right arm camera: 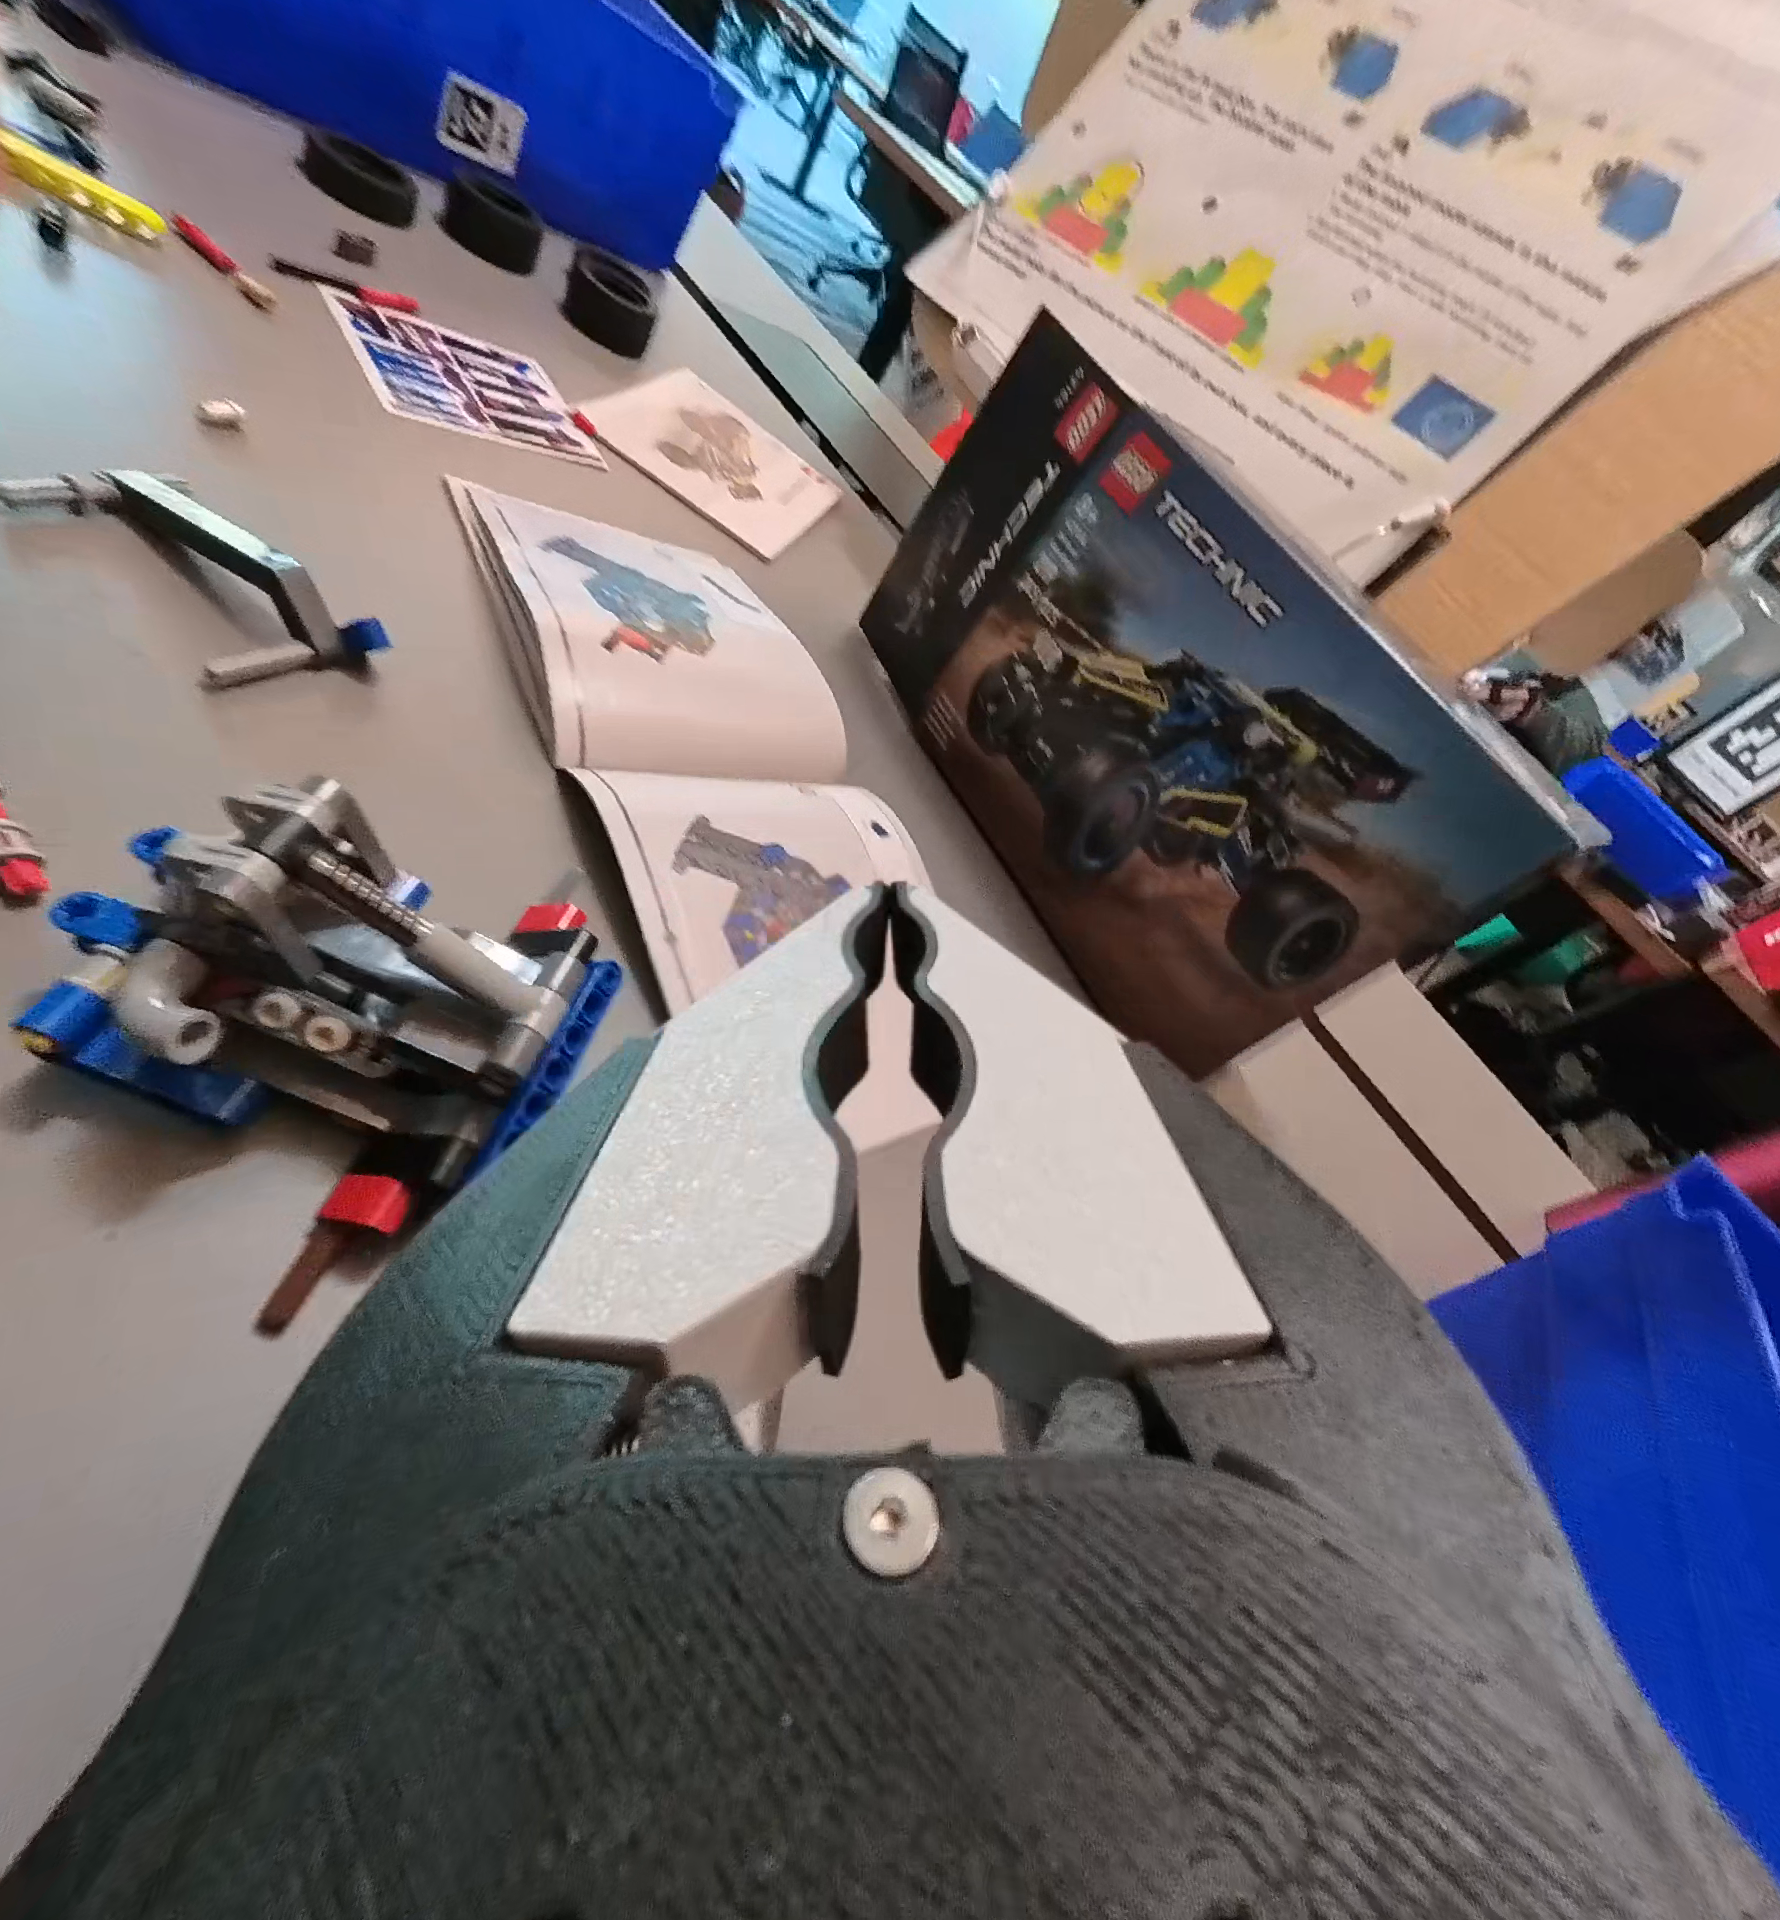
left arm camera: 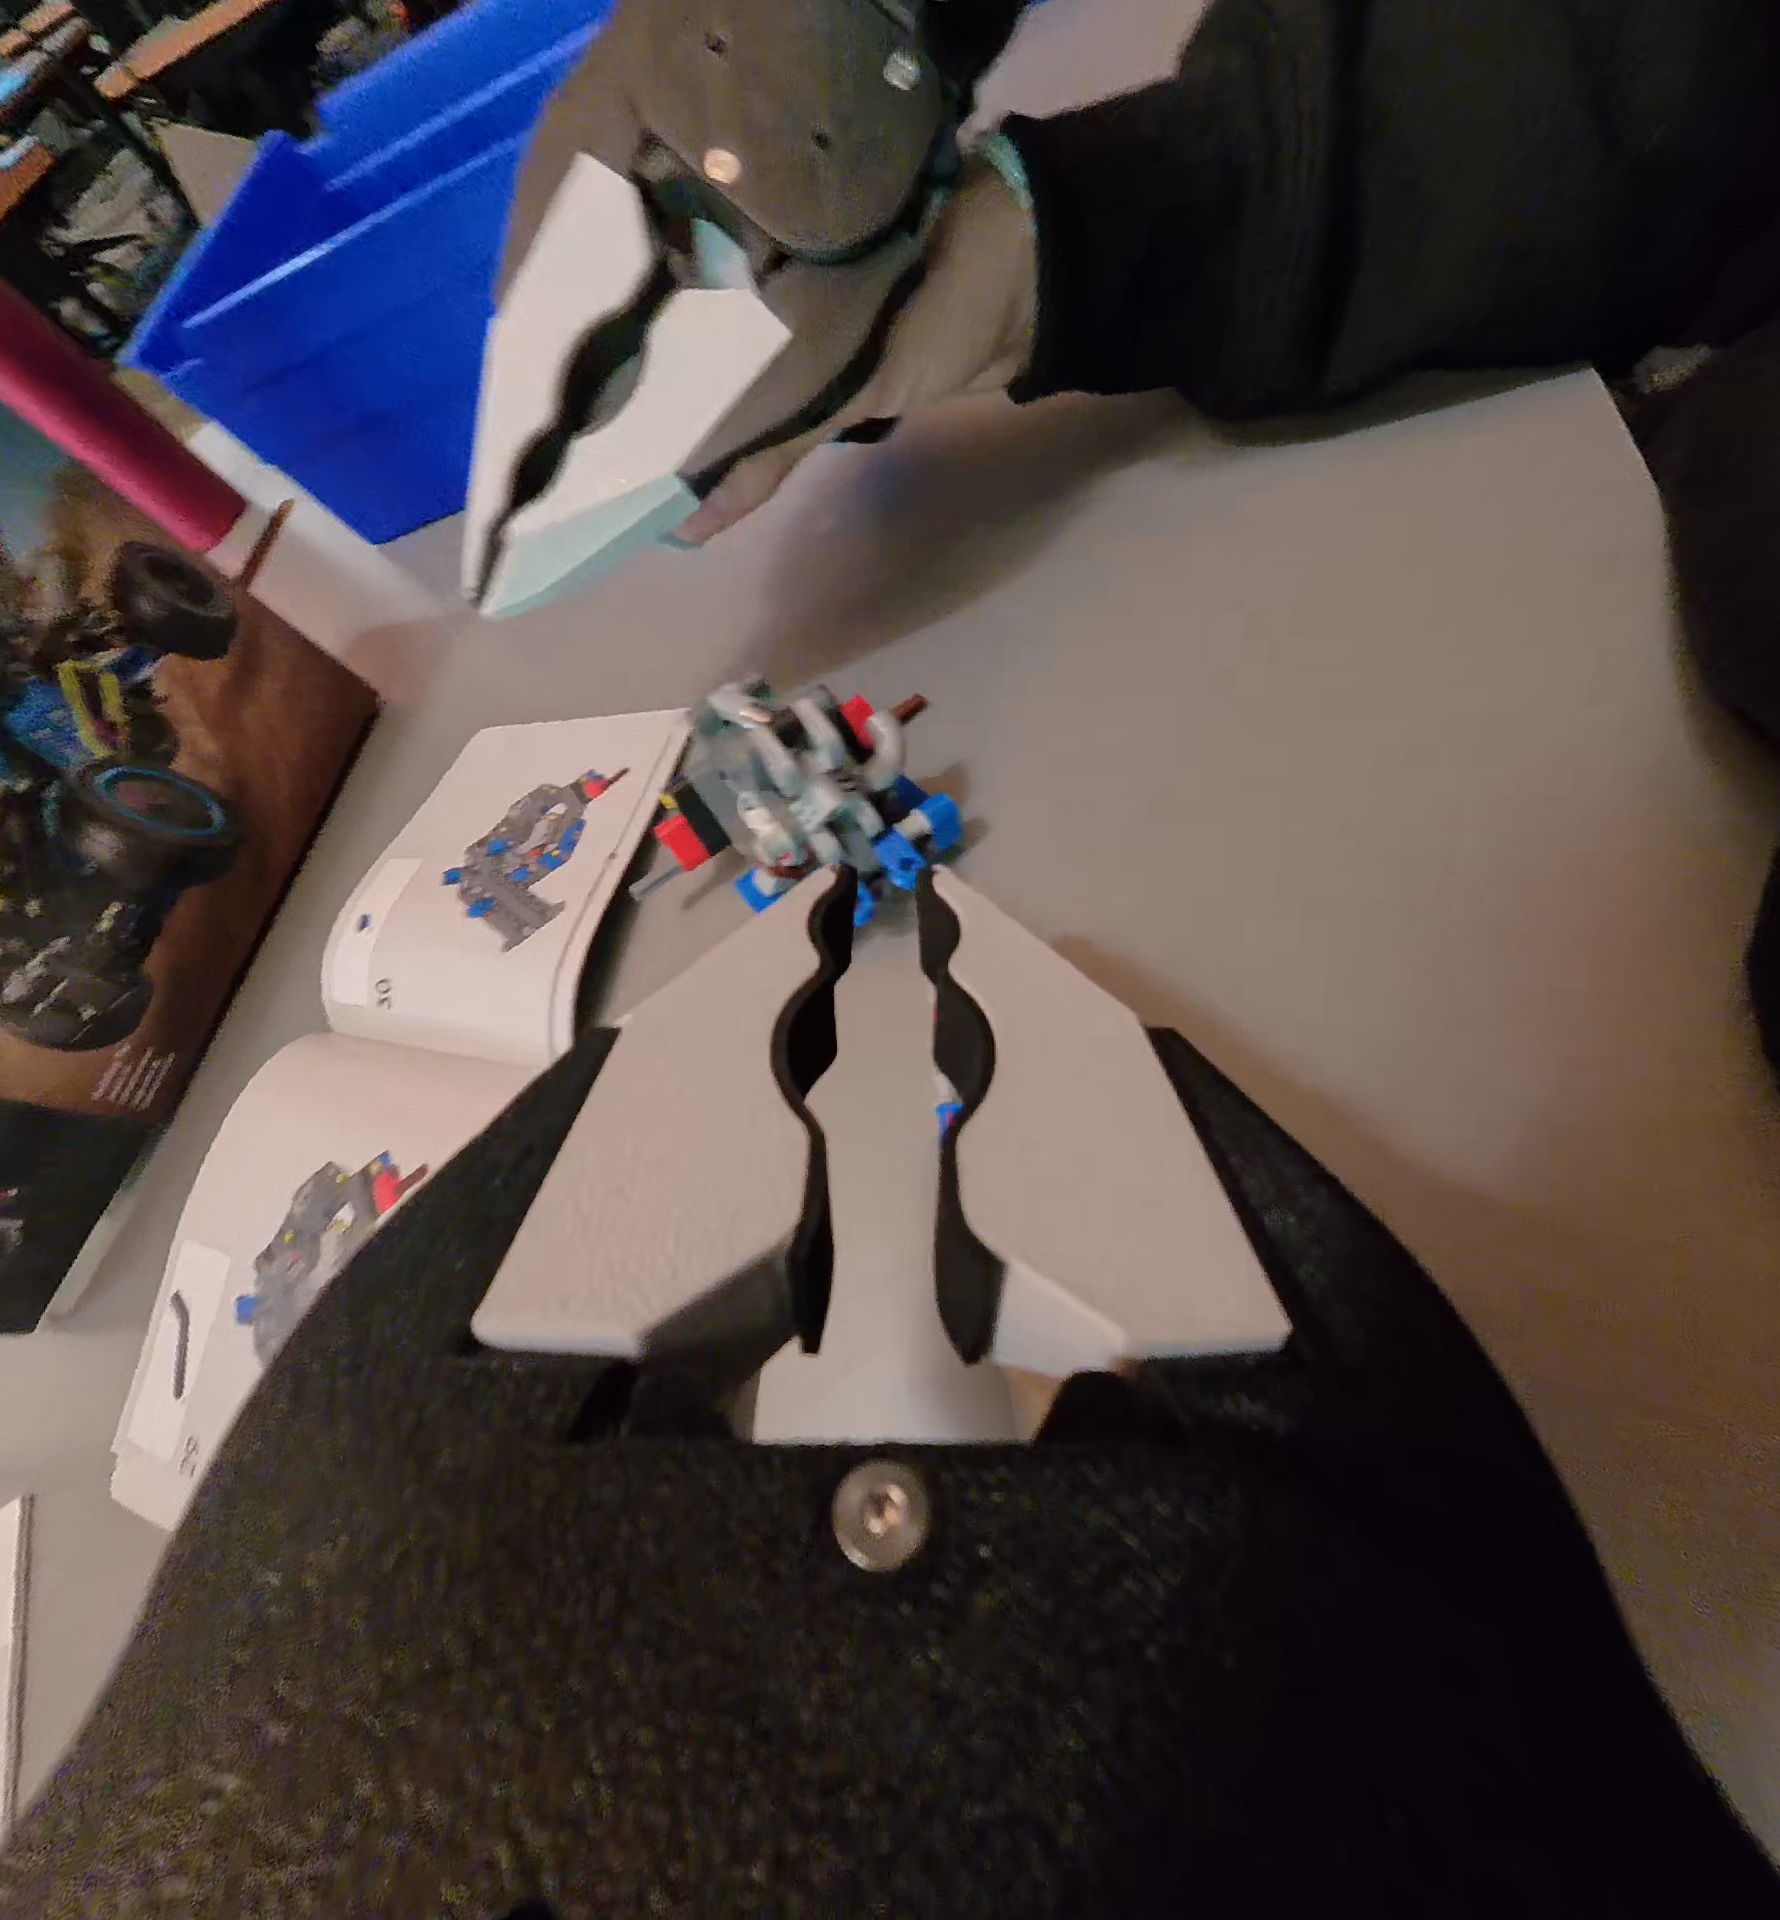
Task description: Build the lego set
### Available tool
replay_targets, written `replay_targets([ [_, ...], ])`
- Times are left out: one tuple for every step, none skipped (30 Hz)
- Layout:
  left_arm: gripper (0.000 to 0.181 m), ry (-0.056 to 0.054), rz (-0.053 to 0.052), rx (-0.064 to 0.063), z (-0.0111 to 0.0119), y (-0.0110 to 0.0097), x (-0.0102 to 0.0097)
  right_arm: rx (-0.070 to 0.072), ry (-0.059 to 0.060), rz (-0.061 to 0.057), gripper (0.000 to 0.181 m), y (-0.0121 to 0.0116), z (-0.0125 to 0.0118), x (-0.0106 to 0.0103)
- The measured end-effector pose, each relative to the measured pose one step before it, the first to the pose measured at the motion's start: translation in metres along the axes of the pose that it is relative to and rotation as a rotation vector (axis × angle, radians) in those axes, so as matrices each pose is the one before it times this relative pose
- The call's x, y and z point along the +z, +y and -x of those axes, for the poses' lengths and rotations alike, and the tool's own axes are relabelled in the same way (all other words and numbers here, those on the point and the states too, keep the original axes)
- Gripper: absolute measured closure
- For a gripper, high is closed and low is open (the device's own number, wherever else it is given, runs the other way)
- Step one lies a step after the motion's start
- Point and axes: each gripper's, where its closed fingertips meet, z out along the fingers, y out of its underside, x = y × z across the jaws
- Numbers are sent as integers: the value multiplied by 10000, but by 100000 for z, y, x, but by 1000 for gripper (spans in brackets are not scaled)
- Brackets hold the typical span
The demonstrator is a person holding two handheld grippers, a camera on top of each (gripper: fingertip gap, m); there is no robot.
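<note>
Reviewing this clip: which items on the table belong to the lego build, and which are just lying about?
Part of the job:
- partly built model
- open instruction booklet
- loose grey frame piece
- black tyres
- sticker sheet
- yellow beam
- left tool, open near the model
- right tool, shut and empty

Lying about:
- set box
- blue bins
- poster
</note>
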Motion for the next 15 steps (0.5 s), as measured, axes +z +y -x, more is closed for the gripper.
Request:
replay_targets([
  [173,-311,-141,-317,838,-67,-419,-20,60,234,181,443,-252,63],
  [173,-350,-112,-379,941,-20,-388,-74,84,229,181,409,-264,58],
  [173,-290,-61,-388,837,94,-292,-64,66,193,181,310,-247,70],
  [173,-178,12,-355,604,204,-146,4,-69,167,181,259,-60,155],
  [173,-113,83,-262,428,301,-58,75,-184,195,181,251,93,242],
  [173,-197,90,-152,459,274,-47,95,-66,166,181,131,-70,292],
  [173,-282,29,-112,570,139,-89,35,-6,102,181,-29,-153,325],
  [173,-219,10,-119,505,61,-140,-38,-73,91,181,-100,-52,334],
  [172,-222,68,-120,609,151,-198,-105,-154,174,181,19,24,347],
  [172,-307,172,-92,832,342,-278,-111,-97,213,180,124,-86,350],
  [171,-319,285,-29,979,542,-306,-106,-121,189,179,140,-73,401],
  [169,-254,414,23,995,804,-284,-65,-216,147,178,106,56,446],
  [164,-142,537,-23,938,1030,-150,-30,-298,106,178,98,218,513],
  [160,-31,587,-102,809,1082,14,-24,-231,88,178,106,158,540],
  [157,19,500,-96,721,895,171,-94,-134,58,179,41,49,495],
])
